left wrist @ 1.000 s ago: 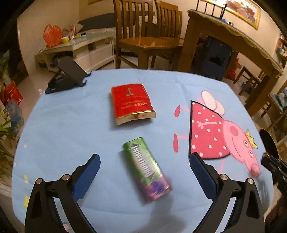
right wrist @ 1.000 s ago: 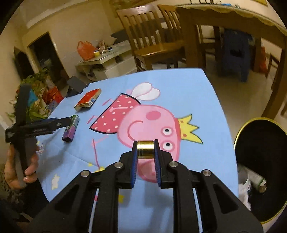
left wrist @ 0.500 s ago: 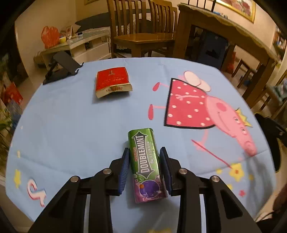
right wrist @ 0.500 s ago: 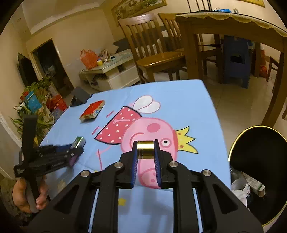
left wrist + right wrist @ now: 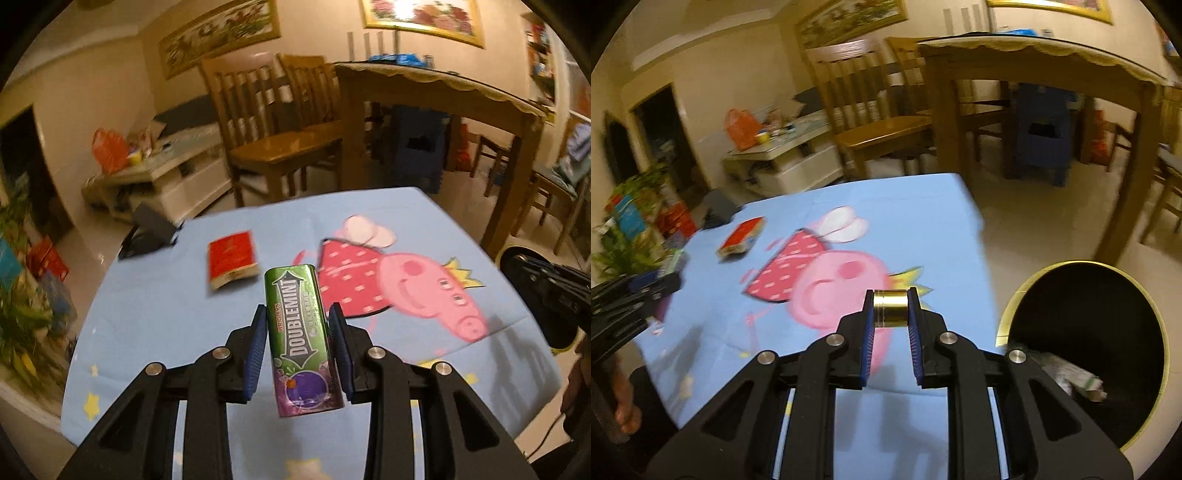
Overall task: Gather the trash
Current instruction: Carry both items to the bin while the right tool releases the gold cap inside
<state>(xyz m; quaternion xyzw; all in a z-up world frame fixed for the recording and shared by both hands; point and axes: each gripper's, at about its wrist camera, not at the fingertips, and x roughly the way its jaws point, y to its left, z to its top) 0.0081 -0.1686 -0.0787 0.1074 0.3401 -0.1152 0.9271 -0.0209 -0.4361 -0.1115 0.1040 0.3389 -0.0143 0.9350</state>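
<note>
My left gripper (image 5: 297,317) is shut on a green and purple Doublemint gum box (image 5: 300,332), held clear above the blue tablecloth (image 5: 155,314). A red pack (image 5: 231,258) lies on the cloth beyond it, also seen as the red pack (image 5: 740,238) in the right wrist view. My right gripper (image 5: 891,295) is shut on a small gold cylinder (image 5: 891,308) over the cloth's right part. To its right, on the floor, stands a black bin with a gold rim (image 5: 1086,354), with trash inside. The left gripper (image 5: 631,295) shows at the left edge there.
A black phone stand (image 5: 149,230) sits at the cloth's far left corner. Wooden chairs (image 5: 273,136) and a tall wooden table (image 5: 436,96) stand beyond the cloth. A low white cabinet (image 5: 166,177) and plants (image 5: 22,306) are at the left.
The left gripper closed on the gum box and lifted it off the cloth. The right gripper, still holding the gold cylinder, drifted toward the bin side.
</note>
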